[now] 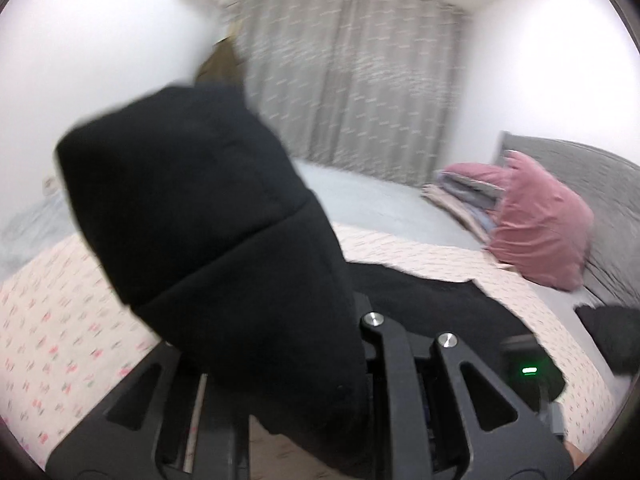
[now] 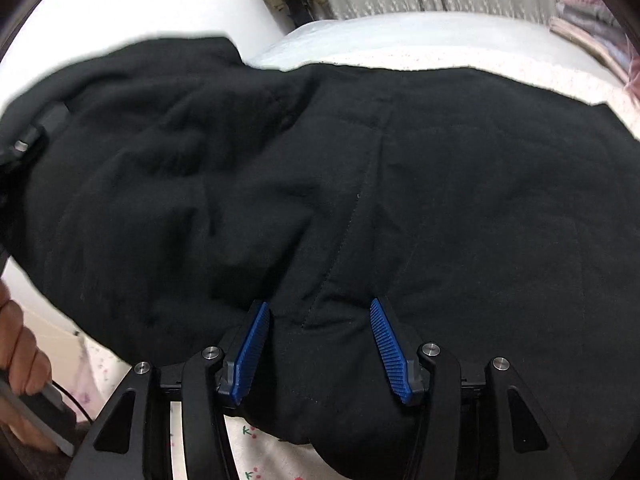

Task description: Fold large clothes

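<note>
draping over left gripper [image 1: 320, 360], black garment [image 2: 320, 180] between parted right gripper [image 2: 320, 340] fingers

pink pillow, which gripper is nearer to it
Cannot say: the pink pillow appears only in the left view, across the bed; the right gripper straddles the black garment.

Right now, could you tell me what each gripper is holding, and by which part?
The left gripper lifts the black fleece garment by a hem edge. The right gripper has open jaws straddling its near edge.
</note>
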`<action>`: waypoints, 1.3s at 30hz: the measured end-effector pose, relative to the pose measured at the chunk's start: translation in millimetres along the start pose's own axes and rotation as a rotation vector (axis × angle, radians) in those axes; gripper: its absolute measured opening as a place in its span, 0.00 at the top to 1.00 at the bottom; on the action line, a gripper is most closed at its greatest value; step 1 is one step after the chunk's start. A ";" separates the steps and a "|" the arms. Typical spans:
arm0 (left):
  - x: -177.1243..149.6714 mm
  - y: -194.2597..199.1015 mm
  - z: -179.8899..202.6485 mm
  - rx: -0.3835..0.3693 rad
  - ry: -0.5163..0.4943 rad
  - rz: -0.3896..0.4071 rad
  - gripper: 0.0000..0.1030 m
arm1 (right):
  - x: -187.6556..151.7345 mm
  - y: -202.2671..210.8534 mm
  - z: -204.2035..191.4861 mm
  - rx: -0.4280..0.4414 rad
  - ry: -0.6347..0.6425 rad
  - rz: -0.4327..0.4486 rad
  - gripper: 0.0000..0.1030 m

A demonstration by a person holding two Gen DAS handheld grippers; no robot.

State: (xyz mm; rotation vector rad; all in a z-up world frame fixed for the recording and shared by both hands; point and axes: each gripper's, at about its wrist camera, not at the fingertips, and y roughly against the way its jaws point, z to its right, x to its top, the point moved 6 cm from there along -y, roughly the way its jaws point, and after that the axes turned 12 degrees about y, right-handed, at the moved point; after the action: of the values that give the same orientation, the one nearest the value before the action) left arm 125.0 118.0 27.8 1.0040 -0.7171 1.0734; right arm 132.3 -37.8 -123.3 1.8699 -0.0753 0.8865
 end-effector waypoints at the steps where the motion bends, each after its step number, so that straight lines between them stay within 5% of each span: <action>1: -1.0 -1.3 12.6 -0.028 -0.017 -0.001 0.81 | 0.1 0.9 2.0 0.009 0.002 0.000 0.48; 4: -8.1 -7.6 39.8 -0.087 -0.042 -0.030 0.81 | -0.6 11.8 13.0 0.099 -0.047 0.016 0.48; 8: -26.6 -18.4 66.3 -0.141 -0.081 -0.091 0.80 | -5.9 46.4 65.1 0.276 -0.337 0.059 0.47; 14: -73.6 -46.3 104.0 -0.181 -0.188 -0.233 0.78 | -30.5 116.5 148.5 0.145 -0.557 0.197 0.43; 20: -159.2 -73.1 126.7 -0.147 -0.441 -0.422 0.75 | -65.2 154.6 186.5 0.080 -0.639 0.236 0.39; 23: -182.6 -71.8 135.1 -0.114 -0.584 -0.374 0.74 | -74.5 156.9 188.9 0.089 -0.659 0.231 0.38; 28: -165.8 -61.2 139.7 -0.144 -0.545 -0.385 0.61 | -61.5 142.1 173.0 0.079 -0.650 0.231 0.36; 30: -158.2 -49.1 141.2 -0.229 -0.496 -0.413 0.34 | -61.1 145.8 184.2 0.073 -0.645 0.236 0.33; 35: -135.8 -4.8 154.6 -0.447 -0.404 -0.418 0.30 | -54.6 152.9 185.6 0.081 -0.631 0.269 0.30; 39: -109.1 19.9 145.2 -0.512 -0.367 -0.374 0.27 | -45.3 161.1 184.8 0.066 -0.603 0.292 0.29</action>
State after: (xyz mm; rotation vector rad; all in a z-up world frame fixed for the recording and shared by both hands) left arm 68.2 -52.9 -3.3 0.8453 -0.9927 0.3488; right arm 130.8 -280.2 -65.2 2.1664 -0.7098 0.4862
